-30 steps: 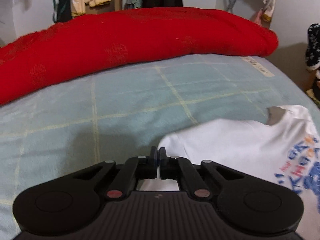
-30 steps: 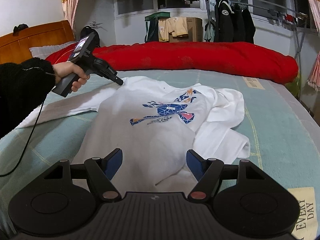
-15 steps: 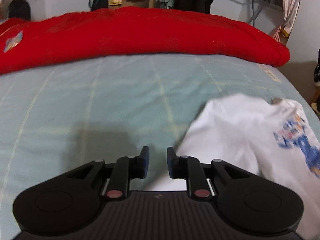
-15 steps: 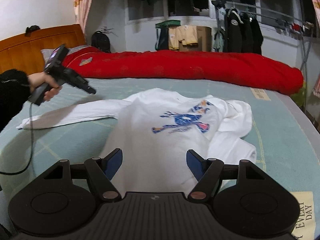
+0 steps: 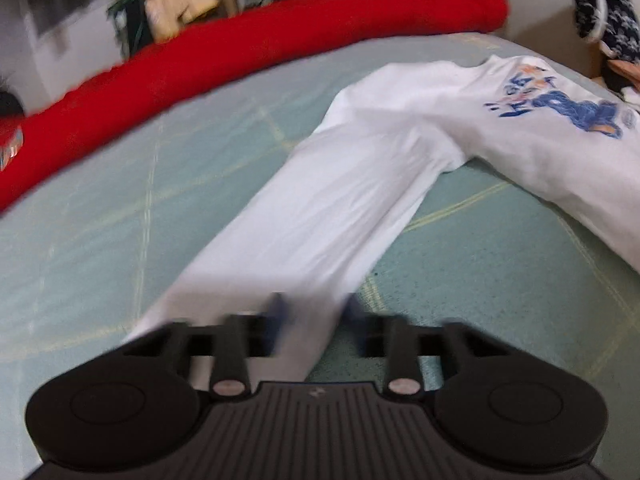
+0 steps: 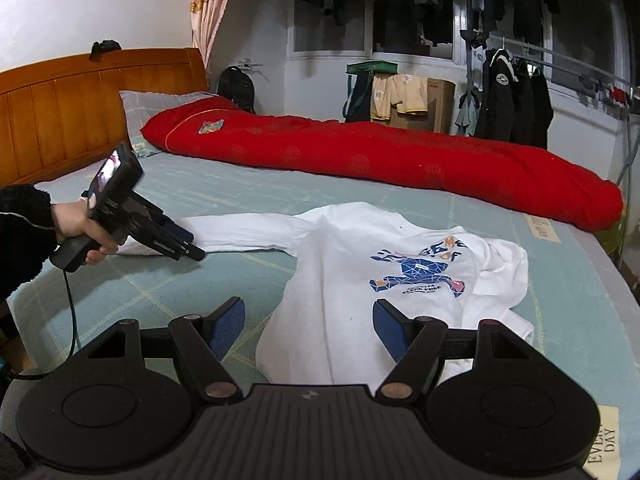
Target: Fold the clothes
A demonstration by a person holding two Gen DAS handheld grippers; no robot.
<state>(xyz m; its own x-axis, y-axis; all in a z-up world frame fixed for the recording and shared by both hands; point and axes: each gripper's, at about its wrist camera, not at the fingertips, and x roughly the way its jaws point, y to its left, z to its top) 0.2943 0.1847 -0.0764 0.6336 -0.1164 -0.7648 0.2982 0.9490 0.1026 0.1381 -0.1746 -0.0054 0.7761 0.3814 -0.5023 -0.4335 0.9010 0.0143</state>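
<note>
White long-sleeve shirt (image 6: 360, 264) thin, limp, drapes: grab at sleeve (image 5: 320, 216) cuff. Left gripper (image 5: 314, 312) jaws apart astride sleeve; right gripper (image 6: 308, 320) jaws apart, empty

A bed (image 6: 256, 188) with a pale green checked cover carries everything here. A white long-sleeved shirt (image 6: 360, 264) lies on it, its body spreading ahead of and between the right gripper's (image 6: 309, 322) fingers and one sleeve stretched out flat toward the left gripper's (image 5: 314, 312) fingers. Far beyond both sets of fingers, a rolled red quilt (image 6: 380, 156) lies along the bed's far side, with a grey pillow (image 6: 148, 104) at the wooden headboard (image 6: 72, 96).
</note>
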